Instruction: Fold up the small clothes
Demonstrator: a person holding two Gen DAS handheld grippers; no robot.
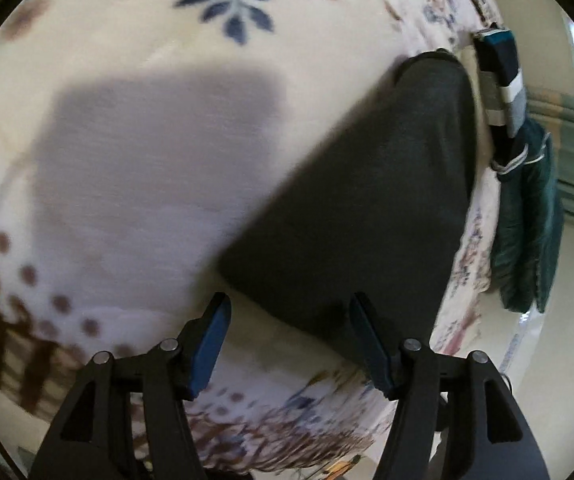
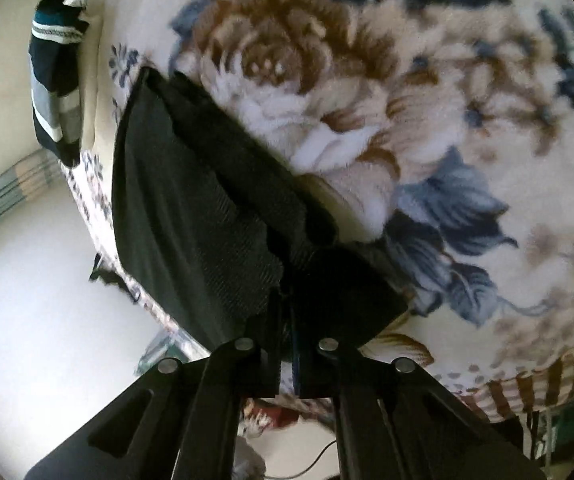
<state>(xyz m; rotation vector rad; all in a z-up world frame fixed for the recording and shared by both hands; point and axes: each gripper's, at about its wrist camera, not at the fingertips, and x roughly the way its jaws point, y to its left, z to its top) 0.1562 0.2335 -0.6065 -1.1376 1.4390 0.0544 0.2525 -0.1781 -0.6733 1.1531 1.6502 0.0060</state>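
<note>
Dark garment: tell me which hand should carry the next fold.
Right, probably. Its tongs are shut on the dark garment, a corner already lifted off the blanket. The left tongs stand open with nothing between the pads, just over the cloth's edge.

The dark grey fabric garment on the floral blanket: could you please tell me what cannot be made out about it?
- Dark grey fabric garment, left wrist view: motion blur hides seams and type.
- Right wrist view: the black right gripper, shut on the garment, covers the pinched edge.
- Striped folded cloth: small at the frame edge.
</note>
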